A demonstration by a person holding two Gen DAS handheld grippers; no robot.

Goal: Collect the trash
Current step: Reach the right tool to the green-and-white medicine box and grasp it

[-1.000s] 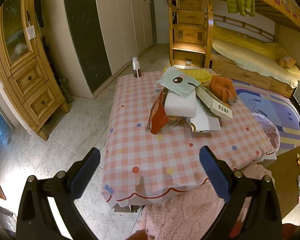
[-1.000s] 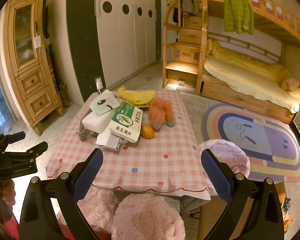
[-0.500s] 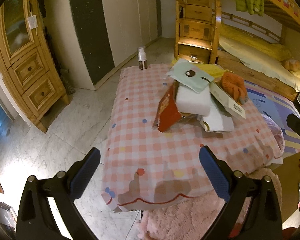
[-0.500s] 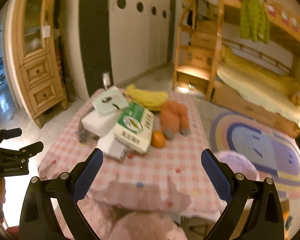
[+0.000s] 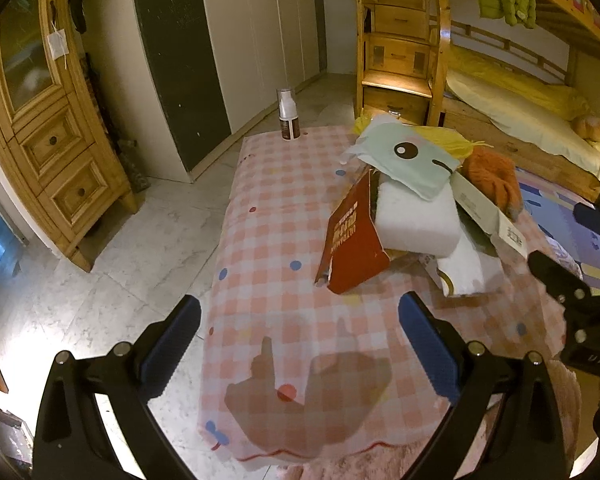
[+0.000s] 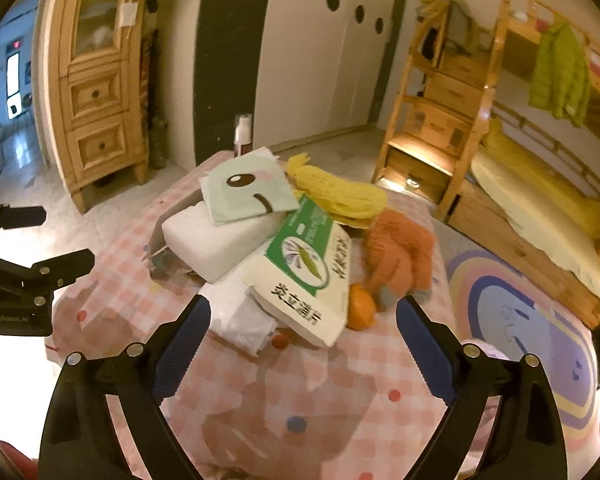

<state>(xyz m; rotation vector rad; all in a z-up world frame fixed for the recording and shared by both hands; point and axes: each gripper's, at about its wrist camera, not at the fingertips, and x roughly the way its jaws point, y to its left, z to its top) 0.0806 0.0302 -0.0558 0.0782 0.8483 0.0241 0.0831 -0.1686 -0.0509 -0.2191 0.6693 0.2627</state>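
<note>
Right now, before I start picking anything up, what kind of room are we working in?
Most likely a child's bedroom: a wooden bunk bed with yellow bedding, a rainbow face rug on the floor, and an orange plush toy lying on the checked-cloth table.

1. Warm, yellowish indoor light; moderately dim.
2. Dark gripper-shaped shadows fall on the pink checked tablecloth (image 5: pixel 284 216).
3. Glare bleaches the pale marble floor (image 5: pixel 4 344) at lower left.
4. Fisheye bending and black corner vignettes.
5. The right wrist view is softly motion-blurred.

One bottle (image 5: pixel 288 114), one green-white box (image 6: pixel 305 271), one orange (image 6: pixel 360 312) (partly hidden), one red packet (image 5: pixel 352 240).
</note>
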